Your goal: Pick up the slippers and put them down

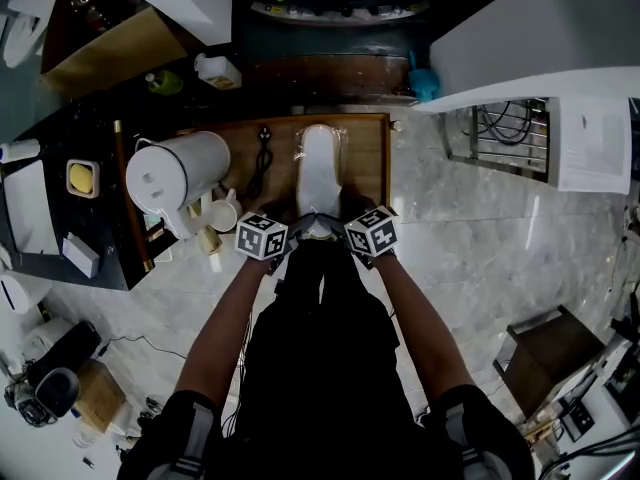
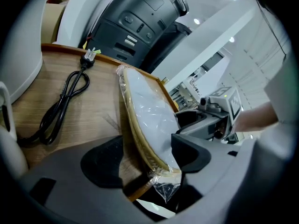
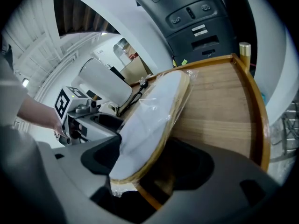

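Observation:
A pair of white slippers [image 1: 318, 168] sealed in clear plastic lies lengthwise on the wooden tray table [image 1: 370, 158]. Both grippers meet at the pack's near end. My left gripper [image 1: 298, 226] is open. In the left gripper view the slippers [image 2: 149, 115] stand on edge between its jaws [image 2: 147, 160], resting against the right-hand pad and clear of the other. My right gripper [image 1: 340, 226] also straddles the slippers [image 3: 149, 120]. There the pack leans on the left-hand pad, a dark gap separates it from the other pad, and the gripper [image 3: 149, 164] looks open.
A black power cable [image 1: 262, 163] lies coiled on the tray left of the slippers. A white jug-shaped appliance [image 1: 175, 173] and small cups [image 1: 222, 213] stand at the tray's left edge. A dark counter [image 1: 60, 258] with boxes is further left, and marble floor [image 1: 480, 238] lies to the right.

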Available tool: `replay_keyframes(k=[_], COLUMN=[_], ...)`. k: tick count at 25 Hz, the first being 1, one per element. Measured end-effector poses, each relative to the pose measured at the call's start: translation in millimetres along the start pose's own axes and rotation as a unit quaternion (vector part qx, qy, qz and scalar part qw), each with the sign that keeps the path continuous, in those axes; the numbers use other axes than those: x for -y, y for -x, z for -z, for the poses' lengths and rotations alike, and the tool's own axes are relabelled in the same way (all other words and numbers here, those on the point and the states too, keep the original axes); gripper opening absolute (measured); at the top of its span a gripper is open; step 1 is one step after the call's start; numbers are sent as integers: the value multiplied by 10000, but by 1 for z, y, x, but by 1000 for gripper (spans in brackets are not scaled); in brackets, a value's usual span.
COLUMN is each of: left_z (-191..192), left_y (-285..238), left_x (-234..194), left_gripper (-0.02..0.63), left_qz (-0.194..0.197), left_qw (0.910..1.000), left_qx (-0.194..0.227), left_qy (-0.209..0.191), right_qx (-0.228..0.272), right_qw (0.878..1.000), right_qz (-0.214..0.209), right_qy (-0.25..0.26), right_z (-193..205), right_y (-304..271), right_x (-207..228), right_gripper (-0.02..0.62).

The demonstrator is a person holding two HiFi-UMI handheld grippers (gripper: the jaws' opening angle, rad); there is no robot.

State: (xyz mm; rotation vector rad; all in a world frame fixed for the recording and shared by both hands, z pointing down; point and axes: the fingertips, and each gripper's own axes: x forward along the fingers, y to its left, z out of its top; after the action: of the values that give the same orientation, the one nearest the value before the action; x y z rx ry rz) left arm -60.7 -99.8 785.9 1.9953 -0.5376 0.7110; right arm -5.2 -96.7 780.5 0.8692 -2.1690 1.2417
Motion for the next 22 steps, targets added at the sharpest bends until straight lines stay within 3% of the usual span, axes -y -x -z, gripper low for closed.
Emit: replay_keyframes(k=[7, 22], left_z=[2, -9], left_y=[-1, 19], left_x=[-2, 18], left_gripper=[298, 281], left_qz=[-44, 16], left_qw=[10000, 9994], left_qx=[-55, 309], left_qy=[-39, 174], right_qx=[-12, 116], right_qw=[9999, 9996], right_qz=[-154, -246], right_qy=[13, 42], right_z=[1, -11], right_y=[-5, 14], right_x=[-7, -24], right_gripper=[279, 264])
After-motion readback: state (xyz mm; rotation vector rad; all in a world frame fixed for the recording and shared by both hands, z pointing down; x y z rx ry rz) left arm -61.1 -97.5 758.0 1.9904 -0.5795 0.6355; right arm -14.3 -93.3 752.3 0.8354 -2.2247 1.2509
